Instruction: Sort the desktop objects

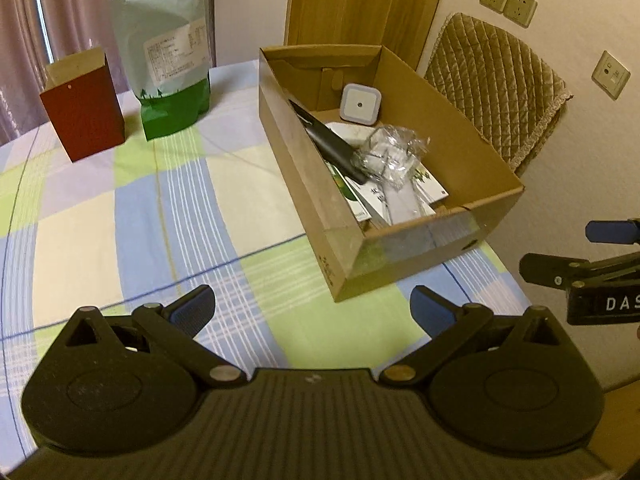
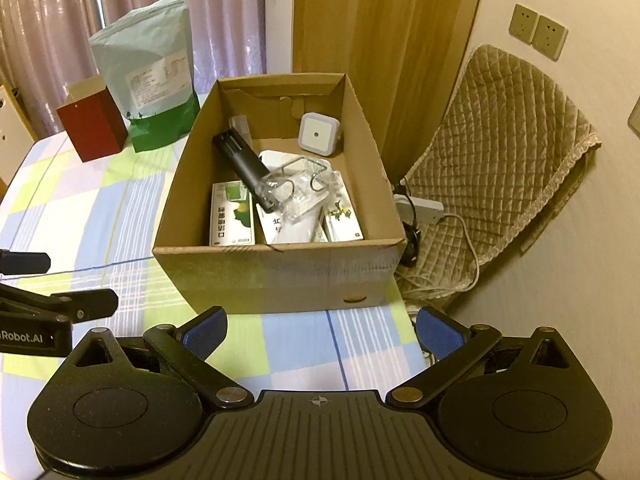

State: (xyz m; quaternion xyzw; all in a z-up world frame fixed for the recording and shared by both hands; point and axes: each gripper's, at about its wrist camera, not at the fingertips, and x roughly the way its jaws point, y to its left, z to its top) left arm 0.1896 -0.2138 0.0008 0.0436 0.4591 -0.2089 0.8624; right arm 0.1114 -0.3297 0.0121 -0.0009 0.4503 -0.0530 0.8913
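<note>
An open cardboard box (image 1: 408,240) (image 2: 280,276) sits on the checked tablecloth at the table's right edge. Inside lie a black cylinder (image 1: 328,142) (image 2: 244,164), a white square night light (image 1: 359,103) (image 2: 318,135), a crumpled clear plastic packet (image 1: 394,152) (image 2: 304,188) and flat green-and-white packs (image 2: 233,216). My left gripper (image 1: 314,312) hovers open over the cloth in front of the box, nothing between its blue pads. My right gripper (image 2: 322,334) is open and empty too, just before the box's near wall.
A green-and-white stand-up pouch (image 1: 164,52) (image 2: 146,80) and a dark red box (image 1: 82,114) (image 2: 94,124) stand at the far left of the table. A quilted chair (image 1: 496,88) (image 2: 500,152) and a power strip (image 2: 420,204) are right of the table, by the wall.
</note>
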